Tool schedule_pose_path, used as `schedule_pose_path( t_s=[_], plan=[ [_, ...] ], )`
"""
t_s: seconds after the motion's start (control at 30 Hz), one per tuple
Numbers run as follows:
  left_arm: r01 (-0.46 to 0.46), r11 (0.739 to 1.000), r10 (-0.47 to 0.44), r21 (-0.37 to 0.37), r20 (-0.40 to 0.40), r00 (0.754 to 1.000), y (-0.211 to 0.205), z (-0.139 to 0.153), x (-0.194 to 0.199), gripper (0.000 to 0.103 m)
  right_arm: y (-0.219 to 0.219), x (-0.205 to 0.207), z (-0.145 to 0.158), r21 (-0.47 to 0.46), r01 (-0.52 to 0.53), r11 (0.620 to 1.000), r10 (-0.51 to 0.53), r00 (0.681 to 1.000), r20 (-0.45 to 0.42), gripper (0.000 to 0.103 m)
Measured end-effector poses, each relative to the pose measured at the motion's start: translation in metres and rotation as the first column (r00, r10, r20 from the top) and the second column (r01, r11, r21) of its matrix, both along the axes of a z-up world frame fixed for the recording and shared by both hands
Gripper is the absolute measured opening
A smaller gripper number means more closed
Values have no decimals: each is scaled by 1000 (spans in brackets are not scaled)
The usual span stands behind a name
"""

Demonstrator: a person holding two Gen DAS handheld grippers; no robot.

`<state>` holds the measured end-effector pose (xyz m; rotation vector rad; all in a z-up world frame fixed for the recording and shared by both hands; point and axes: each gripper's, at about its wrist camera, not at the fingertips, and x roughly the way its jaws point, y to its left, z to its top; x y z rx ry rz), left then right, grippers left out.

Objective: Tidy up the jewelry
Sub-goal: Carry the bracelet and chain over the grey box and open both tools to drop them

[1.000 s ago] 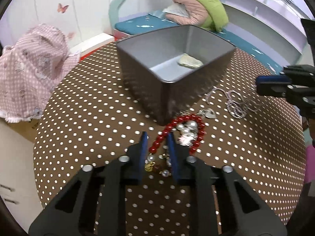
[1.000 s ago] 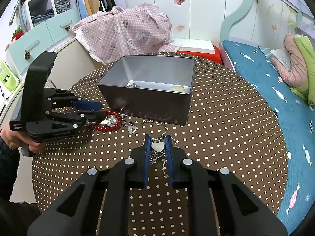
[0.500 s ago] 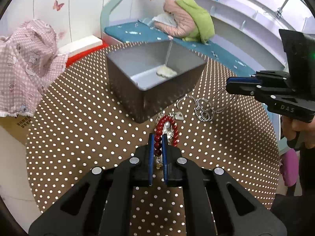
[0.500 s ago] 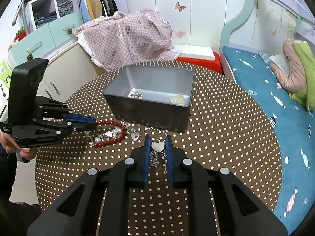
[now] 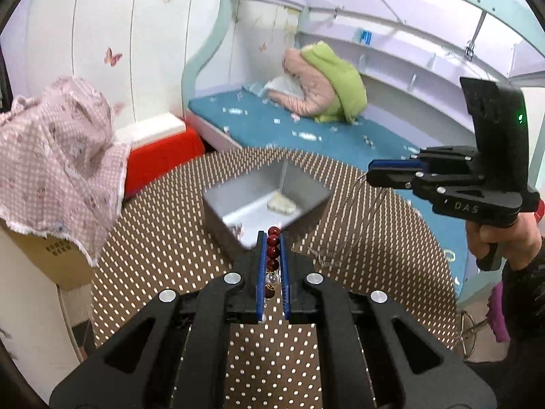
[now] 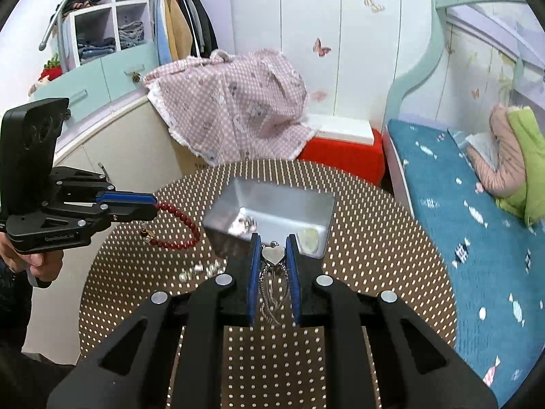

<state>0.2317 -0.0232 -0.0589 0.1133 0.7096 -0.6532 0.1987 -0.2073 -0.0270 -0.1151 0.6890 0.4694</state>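
Observation:
My left gripper (image 5: 273, 238) is shut on a red bead bracelet (image 5: 273, 250), held above the table; beads line up between its blue pads. In the right wrist view the left gripper (image 6: 153, 204) is at the left, and the bracelet (image 6: 185, 226) hangs from it in a loop. My right gripper (image 6: 273, 242) is shut on a silver chain necklace (image 6: 272, 293), its heart pendant (image 6: 272, 255) between the fingertips. In the left wrist view the right gripper (image 5: 371, 172) is at the right, with the chain (image 5: 354, 225) dangling. A grey metal box (image 5: 248, 206) (image 6: 289, 211) stands beyond both.
The round brown polka-dot table (image 5: 153, 238) (image 6: 374, 238) bears a few small silver pieces (image 6: 201, 271) left of the box. Inside the box lie a pale item (image 5: 281, 204) and silver bits (image 6: 245, 223). Beyond are a pink checked cloth (image 6: 231, 109), a red stool (image 5: 160, 150) and a blue bed (image 6: 460, 204).
Both grippers have risen. The left one closed on the red bracelet and lifted it off the table. The right one lifted the chain, which now hangs free.

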Motion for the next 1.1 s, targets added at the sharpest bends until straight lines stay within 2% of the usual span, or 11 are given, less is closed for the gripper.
schedule_pose_path(
  t_s=[0.33,0.5,0.6,0.77,1.03,1.07,1.1],
  plan=[
    [-40,996,48,-81,104,993,0,66,15,7,4,8,63,-16,-28,999,30,988,153,13],
    [-54,995,65,-88,118,991,-12,87,36,7,5,27,97,-25,-30,999,34,976,216,13],
    [-67,994,77,-89,111,991,-19,90,46,7,5,42,104,-16,-31,999,34,975,218,13],
    [-85,993,90,-78,70,993,-30,81,66,7,6,63,87,9,-30,1000,29,988,153,13],
    [-104,993,101,-50,-50,994,-39,38,93,8,5,101,20,44,3,999,-1,999,-51,15],
    [-113,993,110,-43,-63,992,-39,32,96,9,3,105,13,56,11,998,-7,997,-76,18],
    [-118,992,115,-38,-71,991,-38,27,97,18,0,107,7,70,27,997,-20,995,-99,29]
  ],
)
